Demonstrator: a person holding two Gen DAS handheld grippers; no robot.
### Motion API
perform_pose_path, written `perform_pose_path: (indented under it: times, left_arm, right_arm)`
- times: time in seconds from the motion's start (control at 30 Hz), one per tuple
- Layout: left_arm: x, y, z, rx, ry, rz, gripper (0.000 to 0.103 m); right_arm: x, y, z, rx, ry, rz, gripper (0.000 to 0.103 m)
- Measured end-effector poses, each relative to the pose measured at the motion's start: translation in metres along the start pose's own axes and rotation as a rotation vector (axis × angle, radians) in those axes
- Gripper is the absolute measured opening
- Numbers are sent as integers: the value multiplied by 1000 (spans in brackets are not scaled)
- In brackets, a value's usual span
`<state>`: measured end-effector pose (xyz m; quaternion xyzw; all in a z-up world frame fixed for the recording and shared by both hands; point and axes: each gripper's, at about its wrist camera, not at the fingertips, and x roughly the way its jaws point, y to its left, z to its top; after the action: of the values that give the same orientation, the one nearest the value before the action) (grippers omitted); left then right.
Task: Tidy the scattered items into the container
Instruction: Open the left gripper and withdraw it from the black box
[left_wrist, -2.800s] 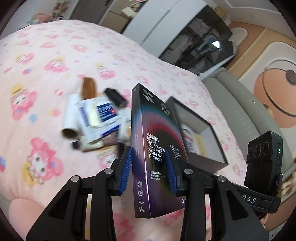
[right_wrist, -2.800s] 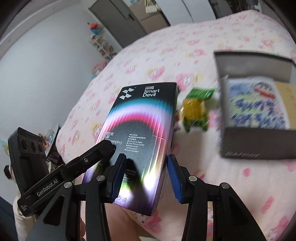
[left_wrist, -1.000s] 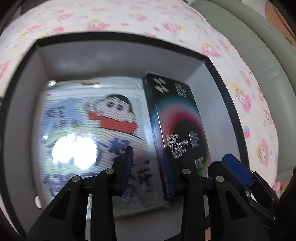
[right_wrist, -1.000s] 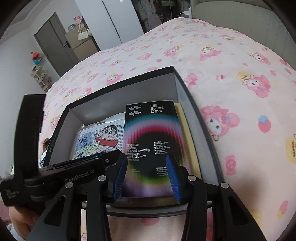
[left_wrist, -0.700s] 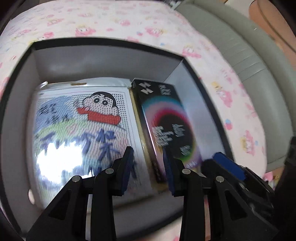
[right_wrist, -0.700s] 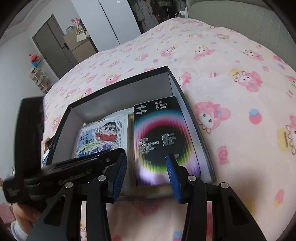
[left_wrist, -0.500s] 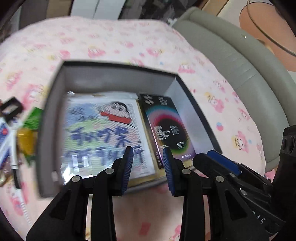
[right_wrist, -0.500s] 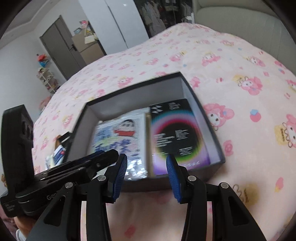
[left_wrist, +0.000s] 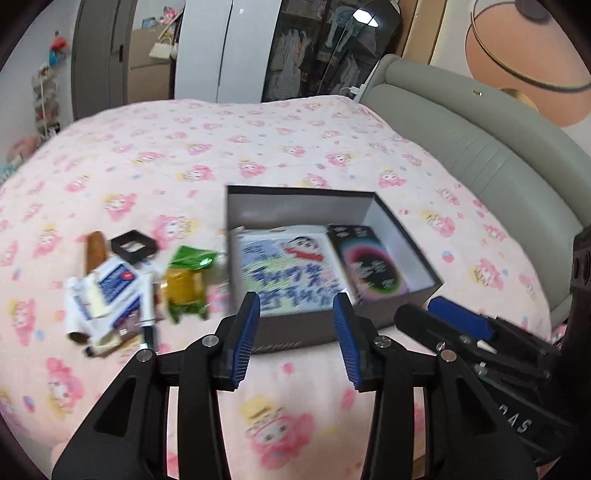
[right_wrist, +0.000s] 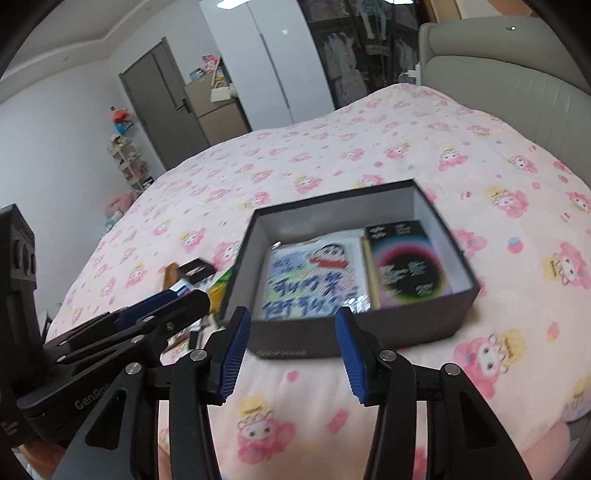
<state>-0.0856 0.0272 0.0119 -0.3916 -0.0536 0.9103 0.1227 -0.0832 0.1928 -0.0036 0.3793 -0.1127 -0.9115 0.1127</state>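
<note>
1. Here, on a pink cartoon-print bedspread (left_wrist: 303, 147), a heap of scattered items lies at far left in the left wrist view: a brown cylinder (left_wrist: 95, 246), a white-and-blue packet (left_wrist: 115, 282), a cardboard tube (left_wrist: 75, 314) and a small black square frame (left_wrist: 133, 246).
2. Just right of the heap, a green-and-yellow snack packet (left_wrist: 186, 282) lies close beside the left wall of the container.
3. The container, a dark open box (left_wrist: 295, 332), sits on the bedspread at centre; inside it, a cartoon-printed packet (left_wrist: 291, 269) lies flat on the left and a black screen-protector box (left_wrist: 369, 264) lies flat on the right, side by side.
4. The left gripper (left_wrist: 298, 326) hangs above the bedspread in front of the box, its blue-padded jaws parted with nothing between them; they have just been opening.
5. The right gripper (right_wrist: 291, 349) hangs beside it, to its right, likewise parted and empty, its jaws also just opening.
6. At far right, a grey padded headboard (left_wrist: 480, 155) borders the bed.
</note>
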Motion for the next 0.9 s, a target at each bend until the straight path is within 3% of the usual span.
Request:
perform_pose_path:
  times: [0.13,0.33,0.73,0.9]
  left_arm:
    - [-20,17,-20,0,-5,23,45]
    - [-42,55,-43,-77,-31,75,45]
    - [-37,136,-92,-257,-13,134,45]
    - [-21,168,-108,-344,8,135,45]
  right_arm:
    - [-8,22,-13,-17,-18,34,44]
    - [-3,62,-29,-97,-3,82,44]
    - [46,117,-69,-139,150,186,44]
    - [77,125,-92,-165,245,144,44]
